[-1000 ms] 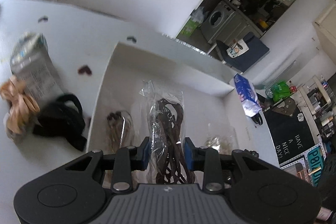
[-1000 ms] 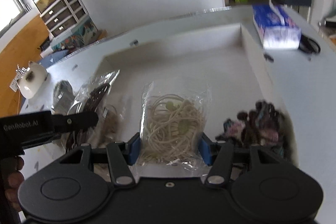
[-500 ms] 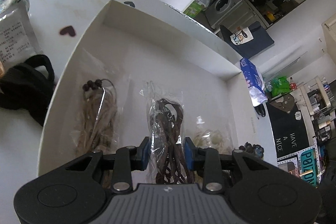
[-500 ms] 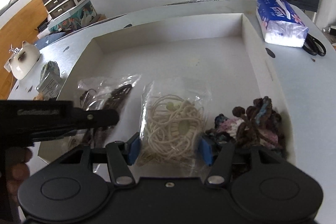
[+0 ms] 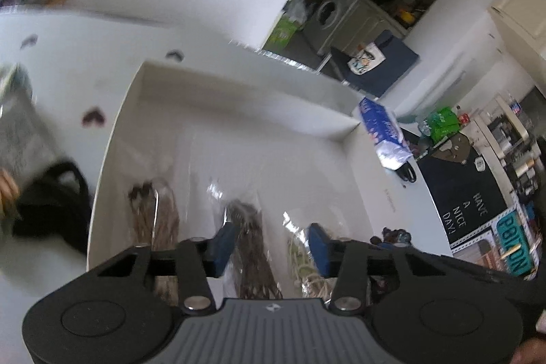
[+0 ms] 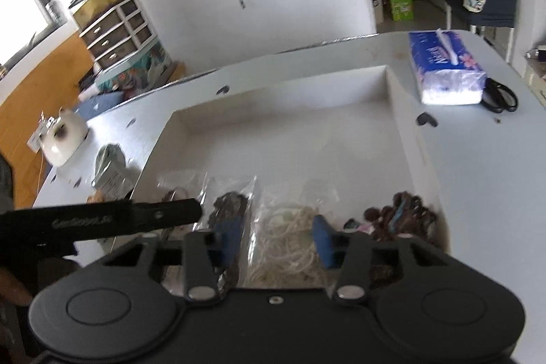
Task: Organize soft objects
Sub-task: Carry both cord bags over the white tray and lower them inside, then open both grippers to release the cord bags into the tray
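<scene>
Sorting of bagged soft items into the white box (image 6: 406,125) is seen well along. Four items lie in a row along the box's near wall: a tan cord bag (image 5: 155,220), a dark cord bag (image 5: 249,241), a cream cord bag (image 6: 290,244) and a loose multicoloured scrunchie pile (image 6: 399,217).

Left tongs (image 5: 269,244): jaws are spread, nothing pinched; the dark cord bag sits just below and between the pads, apparently released. Right tongs (image 6: 276,241): jaws are closing, with the cream cord bag under and between them; pad contact cannot be confirmed, so no grip is counted. The left tongs are seen in the right view as a black bar at far left, close beside the right tongs.

Left of the left tongs, outside the box, a black fabric item (image 5: 51,207) and a grey packet (image 6: 109,173) are still on the table (image 6: 477,159), so the job is judged unfinished.

Risks:
- slippery plastic could be snagged by the closing right jaws and the cream bag dragged out of the row;
- neighbouring bags overlap slightly, so one could be lifted with another;
- the two tongs could be knocked together, being so near;
- blur in the left view makes placement hard to verify.
</scene>
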The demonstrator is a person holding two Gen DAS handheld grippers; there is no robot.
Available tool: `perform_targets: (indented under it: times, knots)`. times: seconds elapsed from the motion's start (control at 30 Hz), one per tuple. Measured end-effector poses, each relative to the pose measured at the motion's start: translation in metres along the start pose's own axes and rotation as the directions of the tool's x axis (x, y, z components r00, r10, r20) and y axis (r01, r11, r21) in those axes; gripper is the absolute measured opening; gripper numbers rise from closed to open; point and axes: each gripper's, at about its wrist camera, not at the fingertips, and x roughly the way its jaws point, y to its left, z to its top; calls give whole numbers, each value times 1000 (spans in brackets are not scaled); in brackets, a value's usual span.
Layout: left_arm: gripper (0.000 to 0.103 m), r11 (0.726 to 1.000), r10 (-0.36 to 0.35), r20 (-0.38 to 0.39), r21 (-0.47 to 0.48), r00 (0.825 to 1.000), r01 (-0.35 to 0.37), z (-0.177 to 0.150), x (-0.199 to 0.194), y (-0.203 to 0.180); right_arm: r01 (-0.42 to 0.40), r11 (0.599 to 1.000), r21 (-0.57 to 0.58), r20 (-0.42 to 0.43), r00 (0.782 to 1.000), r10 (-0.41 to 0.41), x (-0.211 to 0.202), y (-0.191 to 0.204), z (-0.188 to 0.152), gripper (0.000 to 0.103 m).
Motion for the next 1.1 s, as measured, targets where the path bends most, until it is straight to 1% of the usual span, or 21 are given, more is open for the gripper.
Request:
perform_targets:
  times: [0.03, 0.1, 0.13, 0.17, 0.23, 0.33, 0.4, 0.5, 0.53, 0.63, 0.73, 0.8, 0.93, 1.0, 1.1]
  knots:
    - [37, 1000, 2, 13, 21, 1000, -2, 1, -3, -2, 5, 1000, -3, -7, 1000, -5, 2, 0, 1, 42]
    - [26, 998, -12, 20, 69, 1000, 11, 3, -6, -9, 16, 1000, -17, -37, 999, -17, 10, 0, -1, 37]
    - [25, 995, -20, 8, 93, 1000, 19, 3, -3, -12, 18, 999, -26, -57, 998, -20, 14, 1, -3, 34]
    - [23, 994, -19, -9, 112, 1000, 20, 2, 0, -15, 22, 999, -34, -73, 997, -24, 19, 1, -5, 34]
    - [22, 989, 4, -62, 148, 998, 5, 0, 12, -19, 40, 998, -56, -98, 994, -45, 26, 2, -11, 32]
    - [19, 986, 56, -123, 163, 991, -36, -6, 29, -15, 46, 995, -90, -98, 994, -55, 30, 5, -15, 32]
    - [17, 983, 77, -135, 177, 988, -52, -9, 35, -11, 56, 991, -122, -103, 992, -69, 33, 9, -17, 30]
    - [12, 976, 100, -144, 209, 985, -69, -11, 39, -9, 71, 986, -153, -100, 991, -87, 37, 13, -20, 30]
    - [12, 973, 103, -145, 218, 984, -70, -11, 40, -9, 76, 985, -157, -99, 991, -92, 37, 14, -21, 30]
    - [12, 966, 116, -148, 245, 982, -78, -12, 39, -8, 81, 985, -151, -96, 991, -96, 37, 14, -22, 30]
    - [13, 971, 104, -141, 231, 985, -69, -10, 35, -8, 77, 991, -106, -99, 991, -87, 33, 10, -19, 32]
    - [20, 973, 89, -130, 223, 988, -58, -8, 29, -8, 77, 993, -88, -96, 992, -86, 28, 11, -17, 38]
    - [26, 972, 68, -92, 233, 993, -45, -4, 15, -14, 84, 993, -85, -52, 995, -88, 12, 15, -14, 43]
    - [31, 970, 59, -75, 239, 995, -39, -2, 7, -17, 85, 993, -82, -34, 996, -88, 4, 17, -12, 44]
    - [38, 966, 53, -48, 254, 997, -39, -1, -5, -21, 92, 992, -83, -2, 996, -92, -8, 20, -11, 49]
